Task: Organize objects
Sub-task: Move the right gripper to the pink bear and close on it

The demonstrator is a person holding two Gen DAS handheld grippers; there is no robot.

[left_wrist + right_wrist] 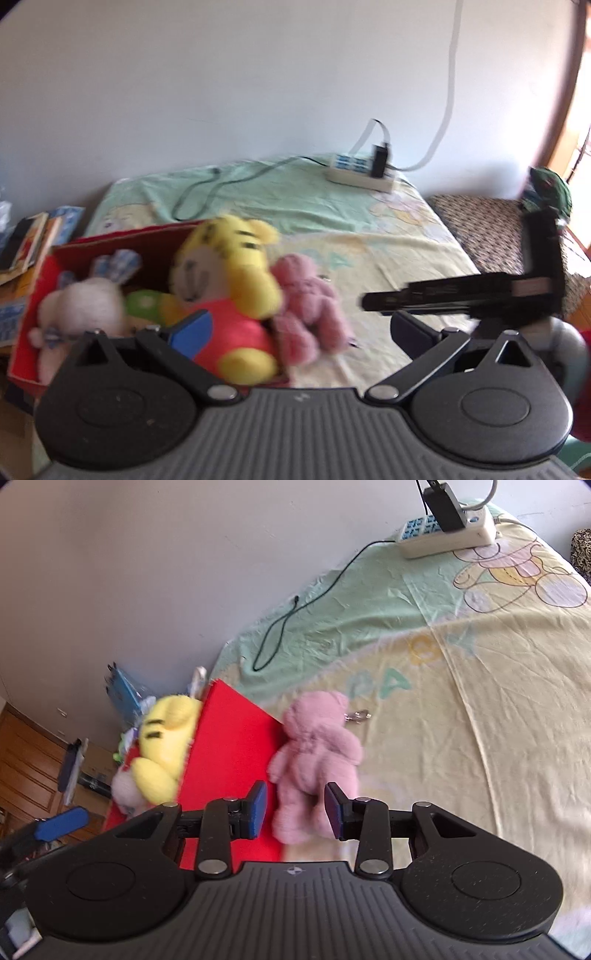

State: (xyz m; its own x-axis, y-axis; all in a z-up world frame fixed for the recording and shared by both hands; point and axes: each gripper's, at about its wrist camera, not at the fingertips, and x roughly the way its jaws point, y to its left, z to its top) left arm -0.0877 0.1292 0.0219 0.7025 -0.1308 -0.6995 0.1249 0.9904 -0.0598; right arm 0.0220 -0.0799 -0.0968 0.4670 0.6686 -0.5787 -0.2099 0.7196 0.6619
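A pink plush bear (306, 306) (317, 749) lies on the bed sheet against the outer wall of a red box (122, 236) (229, 746). Inside the box are a yellow tiger plush (229, 266) (166, 738), a white plush (85, 306) and a green toy (144, 301). My right gripper (295, 810) is open, and the bear's legs lie between its blue pads (255, 808). My left gripper (303, 332) is open wide above the box's near corner, holding nothing. In the left wrist view, the right gripper (461, 295) comes in from the right.
A power strip (362, 173) (447, 535) with a black charger and a dark cable (295, 616) lie at the bed's far end by the wall. Books (29, 243) are stacked left of the box. A patterned seat (480, 229) stands right of the bed.
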